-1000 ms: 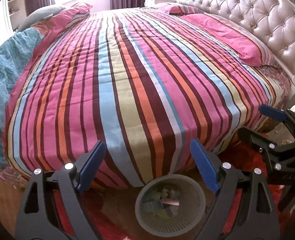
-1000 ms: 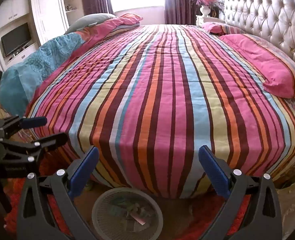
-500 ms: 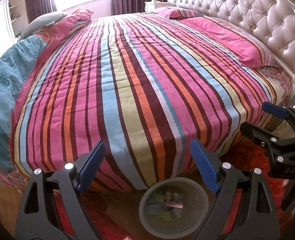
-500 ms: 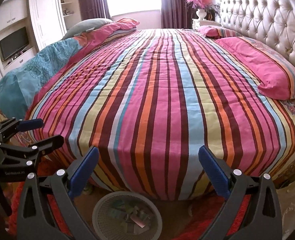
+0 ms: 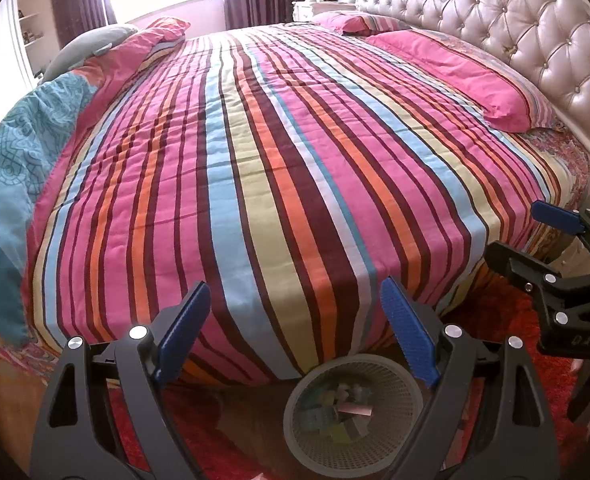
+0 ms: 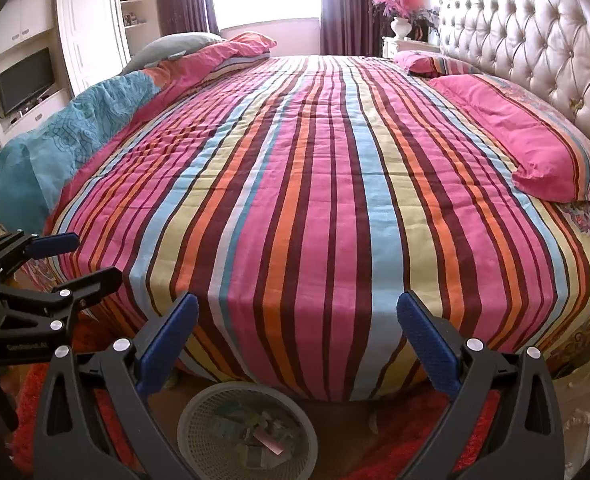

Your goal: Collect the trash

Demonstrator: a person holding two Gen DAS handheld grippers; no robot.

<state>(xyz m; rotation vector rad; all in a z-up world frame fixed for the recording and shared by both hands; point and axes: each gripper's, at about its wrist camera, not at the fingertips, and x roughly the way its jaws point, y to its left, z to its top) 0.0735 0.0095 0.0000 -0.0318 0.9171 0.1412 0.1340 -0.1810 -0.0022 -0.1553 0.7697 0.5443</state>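
Observation:
A round pale mesh waste basket [image 5: 413, 408] stands on the floor at the foot of the bed, with crumpled paper and wrappers [image 5: 349, 410] inside. My left gripper [image 5: 295, 330] hovers above it, open, nothing between its blue pads. In the right wrist view the basket [image 6: 199, 414] with its scraps [image 6: 265, 438] sits low and left of centre, below my open right gripper [image 6: 298, 322]. Each gripper shows in the other's view: the right gripper [image 5: 521, 234] at the right edge, the left gripper [image 6: 94, 258] at the left edge, both empty.
A big round bed with a striped quilt [image 5: 279, 168] fills both views. Pink pillows [image 6: 535, 152] and a tufted headboard [image 5: 507, 28] lie on the right, a teal blanket [image 6: 71, 140] on the left. A red rug [image 5: 507, 312] covers the floor. A wall unit with a television [image 6: 25, 80] stands far left.

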